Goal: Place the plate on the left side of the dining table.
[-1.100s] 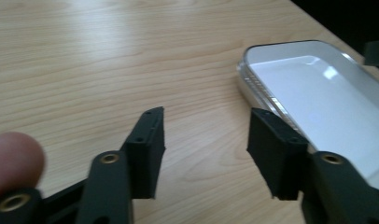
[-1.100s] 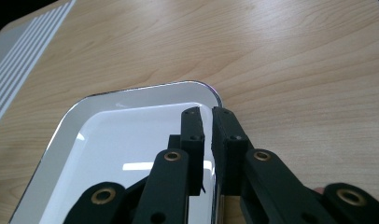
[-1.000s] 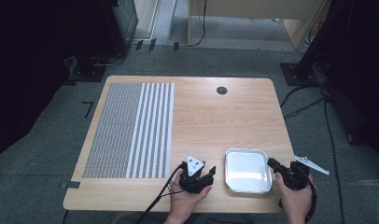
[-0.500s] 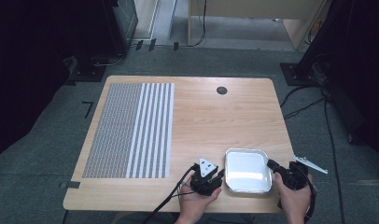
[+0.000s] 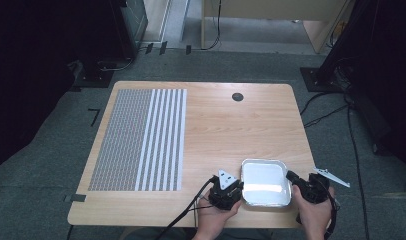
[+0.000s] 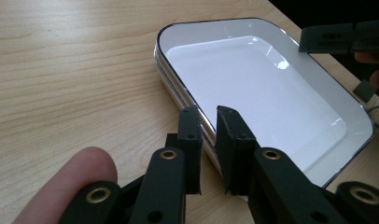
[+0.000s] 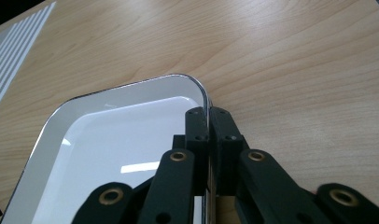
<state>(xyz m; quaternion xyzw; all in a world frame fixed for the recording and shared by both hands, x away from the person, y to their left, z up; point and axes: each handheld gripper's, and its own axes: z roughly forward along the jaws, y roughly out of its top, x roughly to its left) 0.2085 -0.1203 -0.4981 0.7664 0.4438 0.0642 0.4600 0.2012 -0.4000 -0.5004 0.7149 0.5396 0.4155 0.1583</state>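
Tray: white enamel tray (image 5: pixel 264 181) with a thin dark rim lay flat on the wooden table (image 5: pixel 216 125), near the edge closest to the person and toward that edge's right end; nothing lay inside it.

Right gripper: right gripper (image 7: pixel 208 116) was clamped on the tray's right-hand rim, both jaws pressed flat against the thin lip, one inside the tray and one outside.

Left gripper: left gripper (image 6: pixel 208 114) straddled the tray's left-hand rim, its jaws having just been closing; in the left gripper view a narrow gap remained between them, with the rim running through it and the pads not yet plainly pressing on the metal.

Hands: person's hands held both grippers at the table's near edge, one on each short side of the tray; a fingertip (image 6: pixel 71 182) showed beside the left gripper's jaws.

Striped mat: grey-and-white striped mat (image 5: pixel 141 140) lay on the table well to the left of the tray, apart from it.

Cable port: small dark round grommet (image 5: pixel 237 97) sat in the tabletop well beyond the tray, toward the far edge.

Done so far: one side of the tray appeared secured, and the other gripper was lined up on the opposite rim.

Left to do: left jaws seemed to need the last bit of closing before a two-handed lift or carry could begin; the tray rested on the wood, not yet raised.
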